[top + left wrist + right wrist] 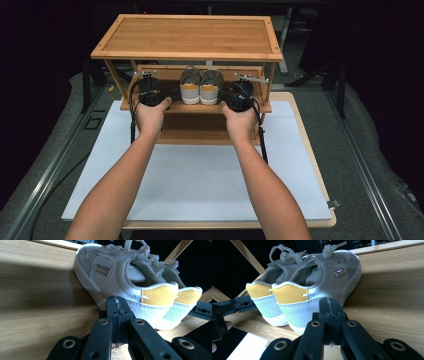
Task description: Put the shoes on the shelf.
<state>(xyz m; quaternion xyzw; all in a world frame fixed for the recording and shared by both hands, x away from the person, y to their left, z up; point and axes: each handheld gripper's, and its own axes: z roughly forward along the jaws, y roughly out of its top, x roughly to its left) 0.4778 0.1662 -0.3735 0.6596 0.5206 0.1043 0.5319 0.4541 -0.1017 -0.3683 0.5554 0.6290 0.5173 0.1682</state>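
Beside shoes [201, 86], both tongs closed, level.

Left gripper [172, 94] and right gripper [224, 95]: jaws closed, arms outstretched

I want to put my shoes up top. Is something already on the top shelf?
No, the top shelf is bare; the pair of shoes sits on the middle shelf.

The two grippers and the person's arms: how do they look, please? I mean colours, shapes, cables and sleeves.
Both the left gripper and the right gripper are black, each with a black cable trailing from it. Each carries a grey plate on top. In the gripper views, the jaws are flat black bars joined by linkage arms with metal-ringed pivot holes. The forearms are bare, with no sleeves, gloves or watch visible.
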